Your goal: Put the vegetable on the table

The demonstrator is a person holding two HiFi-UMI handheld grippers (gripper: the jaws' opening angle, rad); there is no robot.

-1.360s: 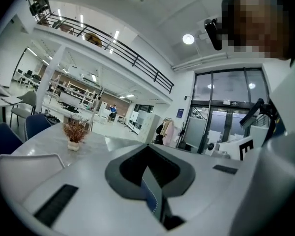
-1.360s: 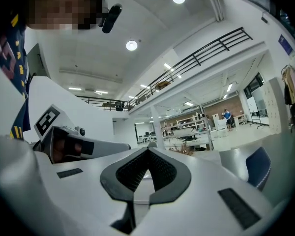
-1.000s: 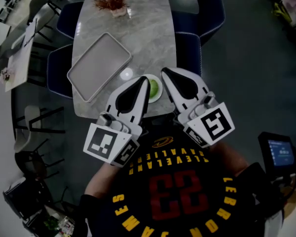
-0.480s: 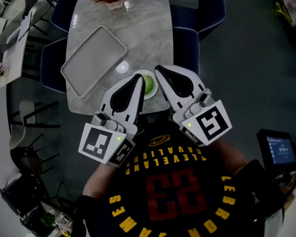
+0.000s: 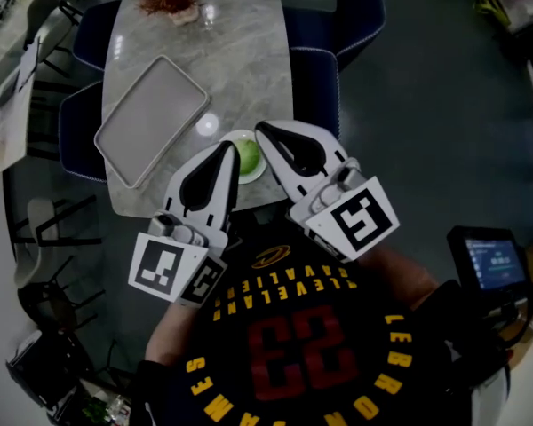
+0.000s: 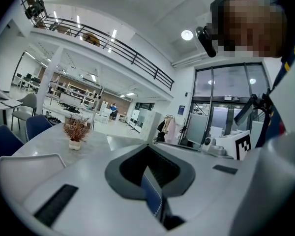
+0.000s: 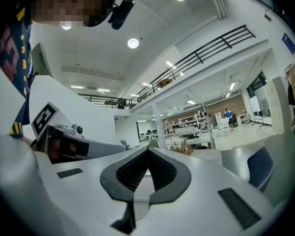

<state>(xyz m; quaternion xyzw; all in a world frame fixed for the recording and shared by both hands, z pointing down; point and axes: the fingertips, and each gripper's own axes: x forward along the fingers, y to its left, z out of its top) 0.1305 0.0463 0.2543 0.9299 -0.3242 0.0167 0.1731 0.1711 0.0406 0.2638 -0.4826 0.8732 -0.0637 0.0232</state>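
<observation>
Your left gripper and right gripper hover with jaws closed, empty, over the tabletop edge, where the green vegetable lies on a plate, not on bare tabletop.

The left claw and the right claw were held side by side in front of the person's chest, both pointing forward, away from the body. Their tips leaned toward each other, near but apart. Each claw's jaws were pressed together at the tips with nothing between them. The left marker cube sat nearer the torso than the right marker cube.
</observation>
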